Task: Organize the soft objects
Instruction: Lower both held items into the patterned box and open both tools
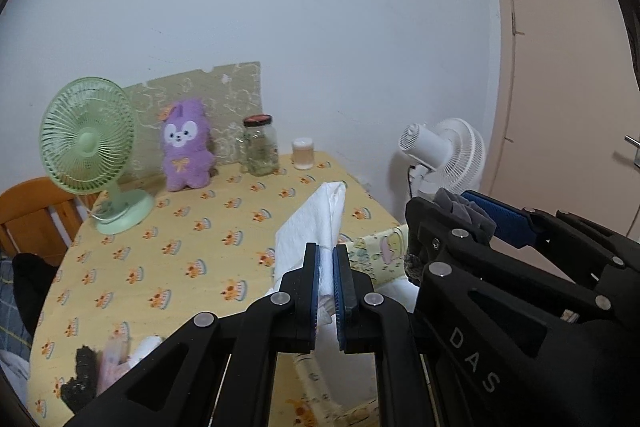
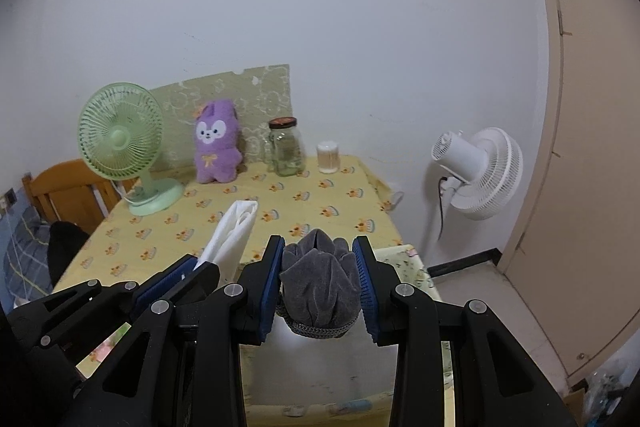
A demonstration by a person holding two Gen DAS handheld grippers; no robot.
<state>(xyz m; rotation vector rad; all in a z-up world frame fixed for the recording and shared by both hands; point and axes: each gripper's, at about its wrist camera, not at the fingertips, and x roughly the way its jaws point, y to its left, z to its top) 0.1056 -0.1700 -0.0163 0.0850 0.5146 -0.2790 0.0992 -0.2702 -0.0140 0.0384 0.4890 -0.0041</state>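
My left gripper (image 1: 326, 251) is shut on a white cloth (image 1: 316, 223) that stands up from its jaws over the yellow tablecloth (image 1: 180, 247). The same white cloth (image 2: 234, 227) shows left of centre in the right wrist view, rising from the left gripper (image 2: 180, 269). My right gripper (image 2: 318, 247) is shut on a bunched grey knit item (image 2: 320, 279), held above a pale box (image 2: 408, 263) at the table's near edge. In the left wrist view the right gripper (image 1: 468, 211) sits close on the right with the grey item (image 1: 460, 207) in it. A purple plush toy (image 1: 186, 147) stands at the back.
A green desk fan (image 1: 88, 143), a glass jar with a red lid (image 1: 260, 147) and a small lidded cup (image 1: 303, 153) stand along the table's back. A white floor fan (image 1: 444, 155) stands right of the table. A wooden chair (image 1: 32, 211) is at left. Dark and pink soft items (image 1: 100, 371) lie near.
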